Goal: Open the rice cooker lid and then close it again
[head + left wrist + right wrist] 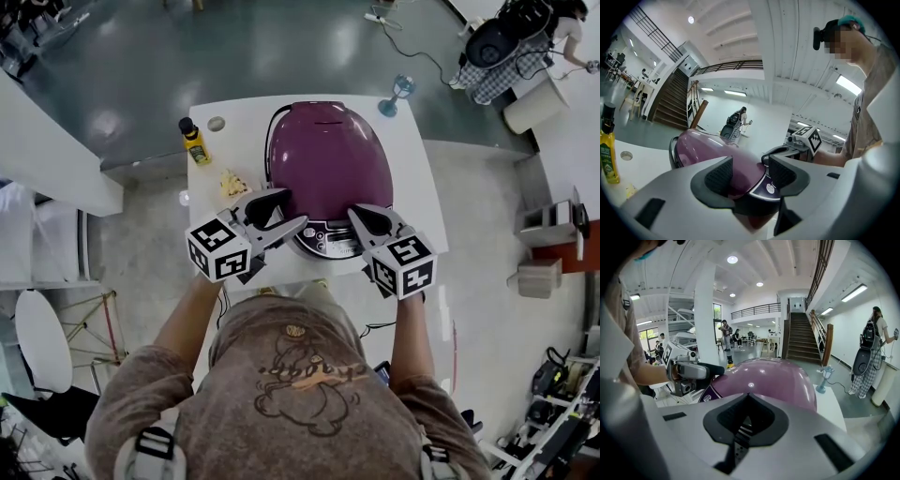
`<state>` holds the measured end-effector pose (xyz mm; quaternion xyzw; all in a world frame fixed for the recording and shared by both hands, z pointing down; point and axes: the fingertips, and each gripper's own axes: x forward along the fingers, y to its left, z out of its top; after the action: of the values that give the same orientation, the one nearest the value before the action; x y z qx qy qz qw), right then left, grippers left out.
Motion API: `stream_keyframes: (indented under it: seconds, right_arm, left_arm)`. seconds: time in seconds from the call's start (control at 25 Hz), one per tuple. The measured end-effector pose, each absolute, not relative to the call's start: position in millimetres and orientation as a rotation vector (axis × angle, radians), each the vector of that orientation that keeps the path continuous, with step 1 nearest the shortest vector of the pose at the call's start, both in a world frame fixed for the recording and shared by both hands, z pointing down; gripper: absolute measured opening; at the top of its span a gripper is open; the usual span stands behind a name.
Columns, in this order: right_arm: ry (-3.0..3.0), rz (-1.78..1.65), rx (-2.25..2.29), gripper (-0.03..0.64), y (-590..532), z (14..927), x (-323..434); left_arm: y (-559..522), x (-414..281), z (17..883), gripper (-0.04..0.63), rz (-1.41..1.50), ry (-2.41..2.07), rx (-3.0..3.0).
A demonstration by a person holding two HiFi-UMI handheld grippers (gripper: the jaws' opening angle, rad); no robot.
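Observation:
A purple rice cooker (328, 164) stands on the white table (417, 187) with its lid down; its dark control panel (328, 246) faces me. My left gripper (295, 208) is at the cooker's front left, open. In the left gripper view the panel (766, 187) shows through the gap of the gripper (750, 171), and no pad presses on it. My right gripper (356, 214) is at the front right, by the lid's edge, shut on nothing. In the right gripper view its tips (747, 397) meet below the purple dome (773, 378). Whether either gripper touches the cooker I cannot tell.
A yellow bottle (194, 141) stands at the table's far left corner, beside a small round disc (217, 123). A crumpled yellowish bit (232, 183) lies left of the cooker. A small blue stand (398, 94) sits at the far right corner. A person with a backpack (872, 338) stands far off.

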<state>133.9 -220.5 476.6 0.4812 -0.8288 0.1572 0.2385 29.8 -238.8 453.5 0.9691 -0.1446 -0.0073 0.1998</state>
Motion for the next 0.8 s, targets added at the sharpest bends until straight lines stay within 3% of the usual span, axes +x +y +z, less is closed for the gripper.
stream_keyframes:
  seconds: [0.8]
  right_arm:
    - [-2.335, 0.566, 1.191, 0.002, -220.1, 480.1, 133.4]
  left_arm:
    - [-239.1, 32.2, 455.2, 0.255, 0.027, -0.439, 2.658]
